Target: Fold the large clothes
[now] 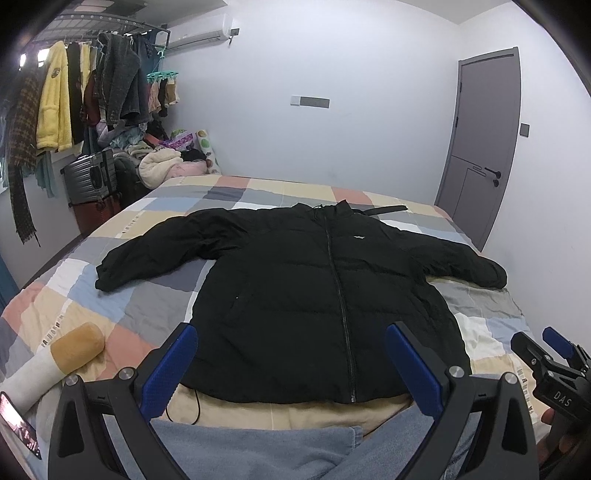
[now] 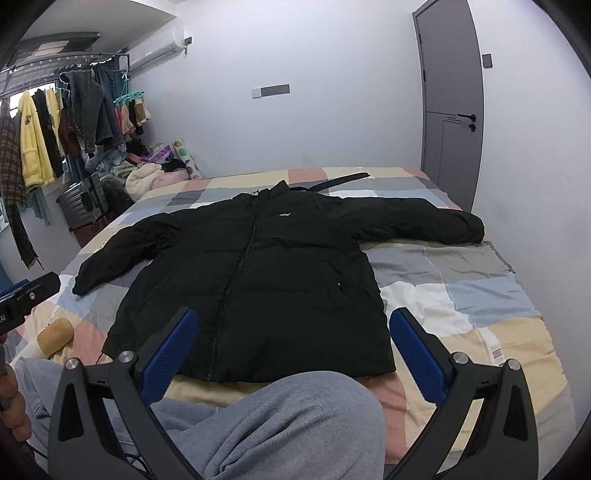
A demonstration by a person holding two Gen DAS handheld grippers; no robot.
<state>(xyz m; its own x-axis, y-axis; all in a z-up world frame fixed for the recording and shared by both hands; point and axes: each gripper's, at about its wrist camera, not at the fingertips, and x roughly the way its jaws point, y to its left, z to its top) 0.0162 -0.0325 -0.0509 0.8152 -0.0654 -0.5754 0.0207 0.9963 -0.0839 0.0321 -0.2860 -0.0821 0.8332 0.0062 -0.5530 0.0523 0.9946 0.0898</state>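
- White walls close off a bedroom where a bed (image 1: 155,295) under a patchwork quilt of grey, peach, cream and blue squares fills the middle of both views.
- A black puffer jacket (image 1: 295,295) lies flat on the quilt, front up and zipped, with its collar toward the far wall and its hem toward the person.
- Both sleeves are spread outward; the one on the right reaches close to the bed's edge near the grey door (image 1: 484,147).
- The left gripper (image 1: 291,365) hangs just above the jacket's hem, its blue-padded fingers (image 1: 177,369) spread wide with nothing between them.
- The right gripper (image 2: 291,354) hovers over the hem as well, nearer the jacket's right side, its jaws equally wide and holding nothing.
- The person's legs in grey trousers (image 2: 280,424) rest on the bed right beneath both grippers.
- A tan cylindrical cushion (image 1: 75,349) sits on the quilt to the left of the jacket, well apart from it.
- A clothes rack (image 1: 85,85) hung with coats stands at the far left, with a suitcase (image 1: 90,175) below it.
- An air conditioner (image 1: 199,31) is mounted high on the far wall.
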